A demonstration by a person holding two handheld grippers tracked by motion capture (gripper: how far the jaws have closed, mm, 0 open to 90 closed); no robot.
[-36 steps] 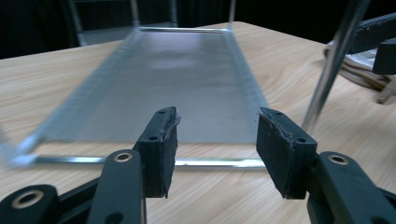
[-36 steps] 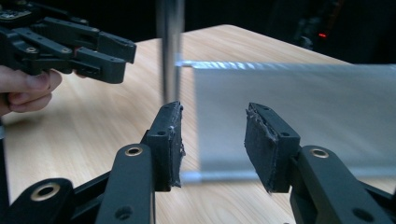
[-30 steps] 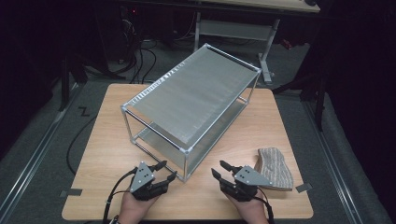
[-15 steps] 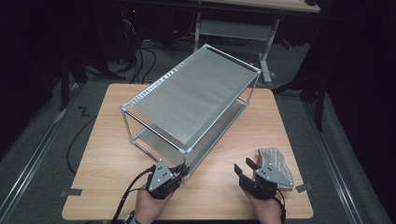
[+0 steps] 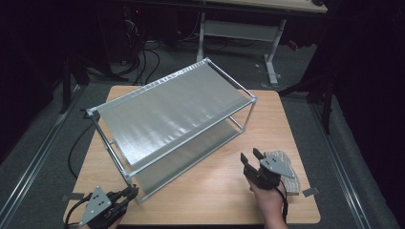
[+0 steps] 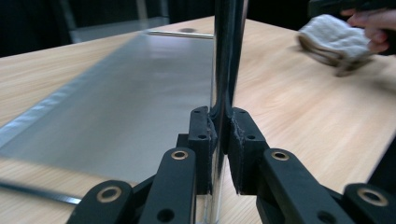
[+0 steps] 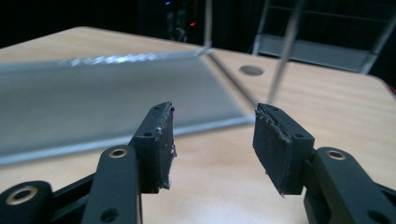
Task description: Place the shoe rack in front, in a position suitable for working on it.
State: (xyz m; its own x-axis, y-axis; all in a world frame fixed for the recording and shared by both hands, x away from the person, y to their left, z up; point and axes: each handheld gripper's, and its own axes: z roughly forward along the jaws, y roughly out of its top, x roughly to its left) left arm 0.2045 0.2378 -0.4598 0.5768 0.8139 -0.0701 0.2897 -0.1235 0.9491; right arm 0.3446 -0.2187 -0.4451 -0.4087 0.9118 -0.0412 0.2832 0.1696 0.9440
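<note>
grip first: my left gripper (image 6: 218, 140) is now clenched on the near corner post (image 6: 227, 56) of the metal rack (image 5: 172, 114), where a second ago it was loose beside it. the rack has swung since then, its long side now slanting across the table (image 5: 210, 195). my right gripper (image 5: 252, 161) hangs released, jaws apart, near the folded cloth (image 5: 285, 169). farther off, the rack's lower shelf (image 7: 102, 100) lies low over the wood. i judge i'm repositioning the rack.
</note>
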